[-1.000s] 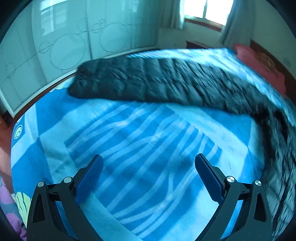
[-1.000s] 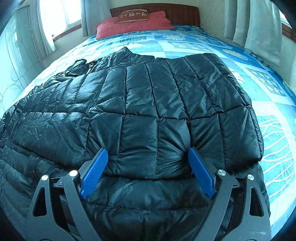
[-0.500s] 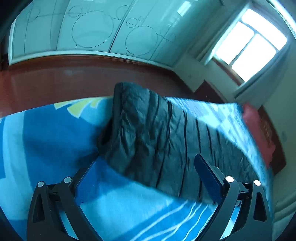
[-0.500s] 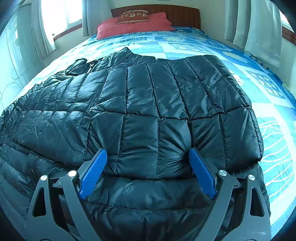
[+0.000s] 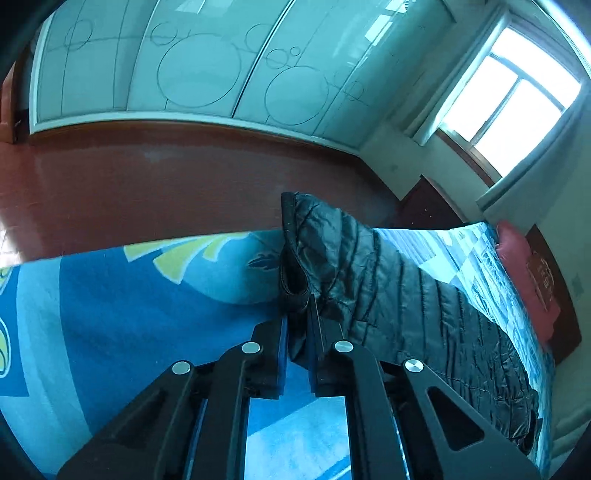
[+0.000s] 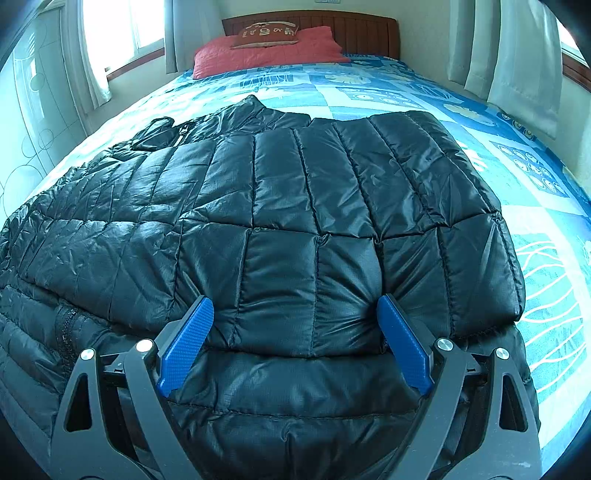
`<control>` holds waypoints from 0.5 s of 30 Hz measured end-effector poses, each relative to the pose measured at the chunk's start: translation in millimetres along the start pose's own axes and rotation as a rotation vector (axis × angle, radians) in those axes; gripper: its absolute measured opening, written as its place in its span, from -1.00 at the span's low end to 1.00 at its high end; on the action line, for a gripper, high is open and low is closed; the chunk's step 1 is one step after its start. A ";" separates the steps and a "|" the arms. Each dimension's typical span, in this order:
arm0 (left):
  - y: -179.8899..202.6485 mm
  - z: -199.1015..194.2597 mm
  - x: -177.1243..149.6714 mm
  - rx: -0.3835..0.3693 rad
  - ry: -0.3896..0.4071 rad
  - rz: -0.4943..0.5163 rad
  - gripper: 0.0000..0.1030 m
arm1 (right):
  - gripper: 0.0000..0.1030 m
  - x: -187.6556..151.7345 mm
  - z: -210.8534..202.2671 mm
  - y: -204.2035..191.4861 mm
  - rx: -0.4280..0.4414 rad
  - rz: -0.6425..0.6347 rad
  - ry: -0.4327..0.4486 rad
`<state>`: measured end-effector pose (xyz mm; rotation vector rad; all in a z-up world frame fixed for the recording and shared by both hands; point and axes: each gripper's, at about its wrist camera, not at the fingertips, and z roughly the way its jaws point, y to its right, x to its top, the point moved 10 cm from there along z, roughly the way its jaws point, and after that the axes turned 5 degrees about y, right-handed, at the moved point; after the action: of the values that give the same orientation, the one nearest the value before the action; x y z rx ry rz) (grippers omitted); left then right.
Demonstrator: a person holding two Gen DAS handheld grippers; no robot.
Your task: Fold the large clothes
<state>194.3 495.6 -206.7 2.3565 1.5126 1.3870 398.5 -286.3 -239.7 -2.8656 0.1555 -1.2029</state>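
Your right gripper (image 6: 295, 343) presses on the black jacket (image 6: 280, 206) with its blue fingers (image 6: 186, 343) spread wide, a puffed panel bulging between them. The jacket lies across the blue bedspread (image 6: 517, 155). A red pillow (image 6: 266, 51) sits at the wooden headboard (image 6: 362, 33), with curtains (image 6: 517, 55) either side.
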 end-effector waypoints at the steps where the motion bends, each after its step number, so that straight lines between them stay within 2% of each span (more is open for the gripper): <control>1: 6.0 -2.8 0.3 -0.008 0.007 0.011 -0.87 | 0.74 0.0 0.0 0.1 0.000 0.000 0.000; 4: 36.2 -17.3 0.6 -0.052 0.031 0.060 -0.87 | 0.74 -0.2 0.0 0.1 0.001 0.000 -0.001; 9: 127.8 -44.0 -20.5 -0.182 0.048 0.208 -0.88 | 0.74 0.0 -0.3 -0.3 0.002 0.002 0.000; 12: 200.9 -62.5 -54.0 -0.283 0.029 0.328 -0.88 | 0.74 1.0 -0.5 -0.6 0.005 0.004 0.001; 15: 263.3 -75.6 -95.3 -0.376 -0.017 0.404 -0.88 | 0.74 1.6 -0.6 -1.1 0.008 0.006 0.002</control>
<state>320.3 253.9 -107.5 2.4894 0.7036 1.5473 399.3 -285.3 -238.0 -2.8555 0.1593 -1.2025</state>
